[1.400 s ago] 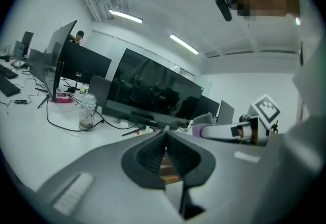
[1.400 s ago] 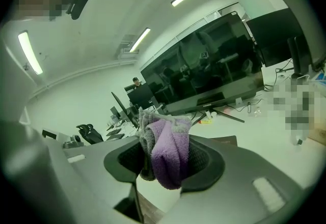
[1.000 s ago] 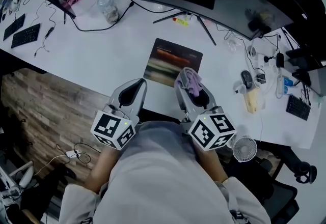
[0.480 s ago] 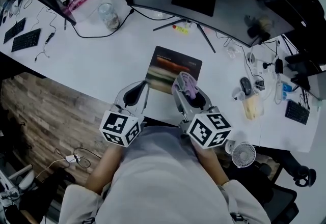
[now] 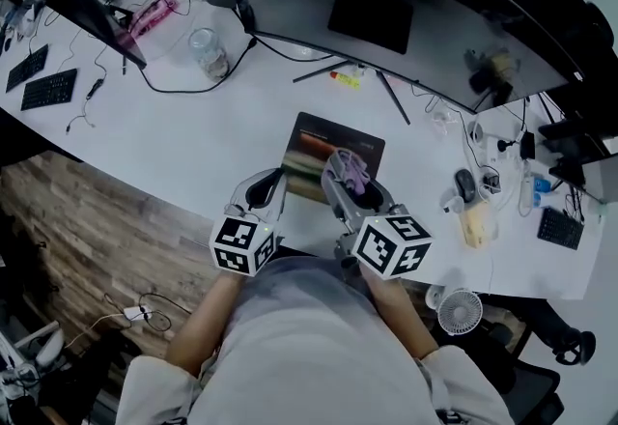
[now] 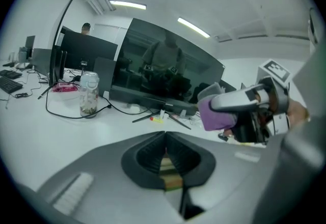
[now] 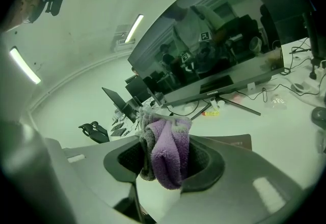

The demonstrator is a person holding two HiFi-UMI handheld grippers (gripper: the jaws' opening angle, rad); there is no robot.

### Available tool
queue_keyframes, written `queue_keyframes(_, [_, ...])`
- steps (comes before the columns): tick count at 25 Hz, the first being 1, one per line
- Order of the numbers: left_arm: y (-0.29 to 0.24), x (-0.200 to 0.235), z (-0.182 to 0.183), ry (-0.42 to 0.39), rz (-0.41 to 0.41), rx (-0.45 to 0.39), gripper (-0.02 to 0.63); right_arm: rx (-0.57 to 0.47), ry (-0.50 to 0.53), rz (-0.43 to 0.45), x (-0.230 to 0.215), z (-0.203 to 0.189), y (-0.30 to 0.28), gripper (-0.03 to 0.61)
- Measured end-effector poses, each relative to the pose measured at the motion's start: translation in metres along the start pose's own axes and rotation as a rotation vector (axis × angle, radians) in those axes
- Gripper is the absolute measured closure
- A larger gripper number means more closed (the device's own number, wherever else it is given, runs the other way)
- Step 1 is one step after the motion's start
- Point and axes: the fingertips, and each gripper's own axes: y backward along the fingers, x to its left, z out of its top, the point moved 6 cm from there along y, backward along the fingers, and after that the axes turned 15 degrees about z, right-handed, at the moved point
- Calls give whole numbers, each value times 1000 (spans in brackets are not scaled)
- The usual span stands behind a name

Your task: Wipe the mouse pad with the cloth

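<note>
1. At the far left of the white desk (image 5: 174, 124) lies a black keyboard (image 5: 48, 88). Further in stands a glass jar (image 5: 207, 51), with a black cable curling past it.
2. The left gripper (image 5: 272, 184) is held out over the near edge of the desk. Its jaws are pressed together with nothing between them. Its tip sits at the near left corner of the mouse pad (image 5: 319, 145), though from here I cannot tell whether it touches the pad.
3. The mouse pad is dark with a streaked print. It lies flat on the desk in front of the big curved monitor (image 5: 386, 8), just ahead of both grippers.
4. The right gripper (image 5: 346, 168) is just beside the left one, and its jaws are clamped on the cloth (image 5: 353, 172). The cloth is a purple and grey bundle, bunched up between the jaws and spilling out above and below them. It sits over the near right part of the pad. I cannot make out whether it is pressing on the surface or is held just above it.
5. Further right on the desk lies a dark mouse (image 5: 465, 184) among cables. A small white fan (image 5: 460, 310) stands near the desk's near edge, and a second keyboard (image 5: 555, 225) lies at the far right.
</note>
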Motion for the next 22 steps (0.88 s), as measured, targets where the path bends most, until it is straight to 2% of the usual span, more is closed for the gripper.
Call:
queue_keyframes(14, [-54,25,-66,12,10,220,614,91,-51,-5,-32,-3,-58,408])
queue_keyframes(22, [-73,29,-82,29,13,268,614,144,-131,2,-71,-10,-104,405])
